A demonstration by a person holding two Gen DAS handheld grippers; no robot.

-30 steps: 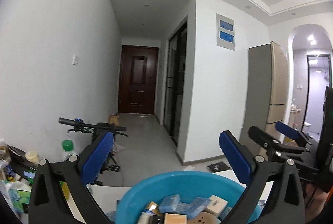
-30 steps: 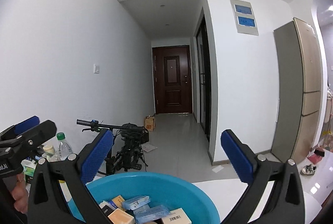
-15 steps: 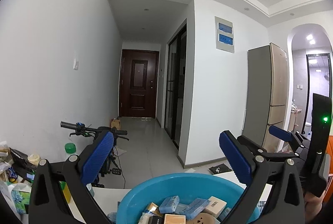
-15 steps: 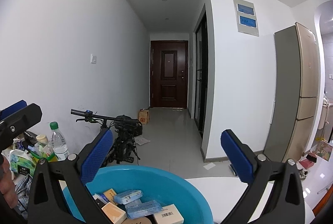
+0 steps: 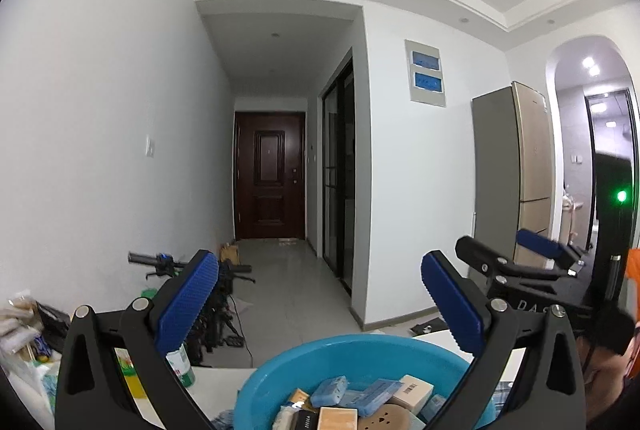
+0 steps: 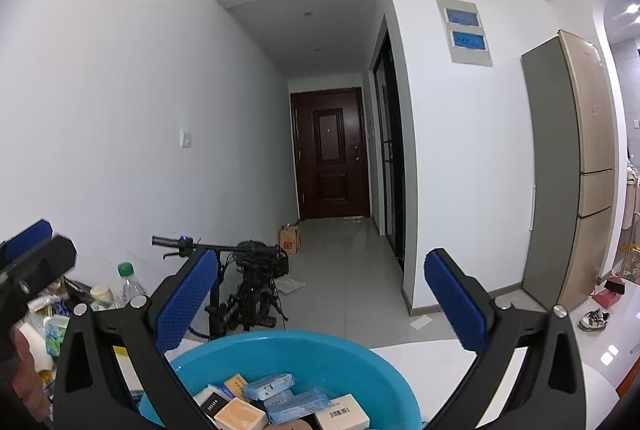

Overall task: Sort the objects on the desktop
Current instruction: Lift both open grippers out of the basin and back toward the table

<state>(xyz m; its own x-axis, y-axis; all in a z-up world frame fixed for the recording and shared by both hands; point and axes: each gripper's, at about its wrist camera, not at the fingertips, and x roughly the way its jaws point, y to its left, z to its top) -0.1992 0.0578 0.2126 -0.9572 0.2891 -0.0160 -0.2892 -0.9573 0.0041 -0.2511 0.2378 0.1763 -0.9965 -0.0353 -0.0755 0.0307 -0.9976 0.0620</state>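
A home: hallway with entry door (image 5: 270,186), fridge (image 6: 576,166) and scooter (image 6: 240,294).

Blue basin (image 5: 276,376) (blue-padded tongs (image 5: 320,304)) — brown door (image 5: 270,186)

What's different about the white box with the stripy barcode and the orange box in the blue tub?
The barcode box is white with a black barcode label; the orange box is plain peach-orange with no label showing. The barcode box lies to the right, the orange box to the left. Both are small flat cartons lying in the blue tub.

Left gripper (image 5: 320,304), right gripper (image 6: 322,304) level, jaws apparently wide, holding nothing
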